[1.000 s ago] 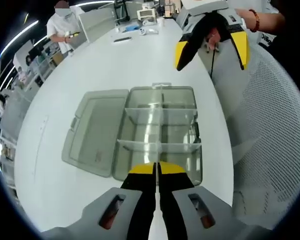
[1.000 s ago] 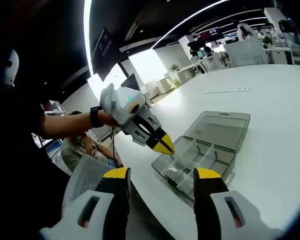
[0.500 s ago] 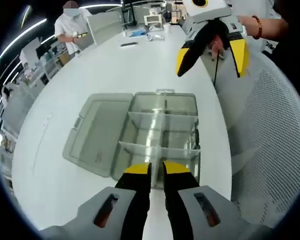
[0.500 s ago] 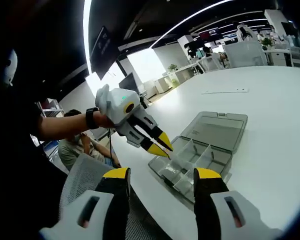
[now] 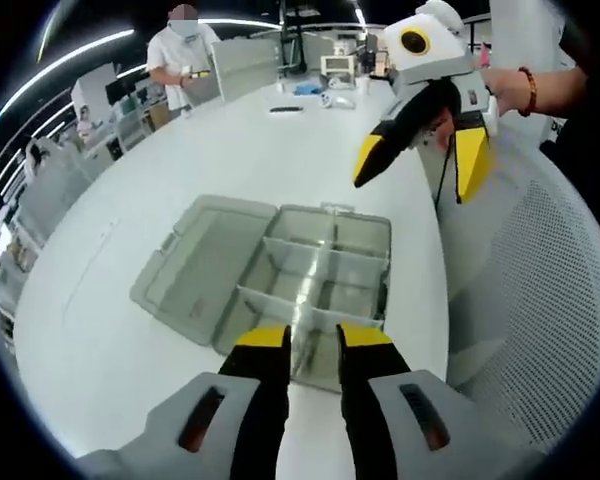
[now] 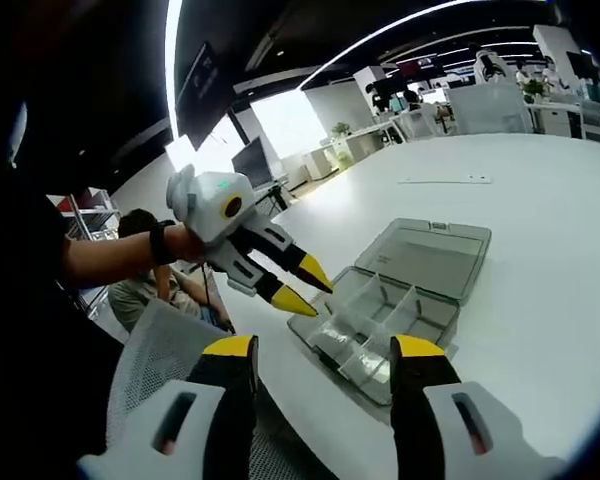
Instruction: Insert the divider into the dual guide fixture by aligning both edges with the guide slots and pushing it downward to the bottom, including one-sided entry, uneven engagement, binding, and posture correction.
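Ahead of the left gripper (image 5: 311, 340), whose yellow-tipped jaws stand parted with nothing between them, sits the clear plastic compartment box (image 5: 325, 285) with its hinged lid (image 5: 198, 267) laid open flat to the gripper's left on the white round table (image 5: 160, 170). Thin transparent dividers (image 5: 315, 252) stand upright across the box, seated in the wall slots; whether each sits fully down cannot be told. The right gripper (image 6: 323, 348) hangs well above and to the near side of the box (image 6: 380, 320), its jaws spread wide and empty. Judging from its look, a divider is light, stiff, thin and smooth, so it would likely slip under a loose pinch and bind if tilted. The best hold is probably the middle of the top edge, gripped squarely, so that both ends can enter their slots evenly.
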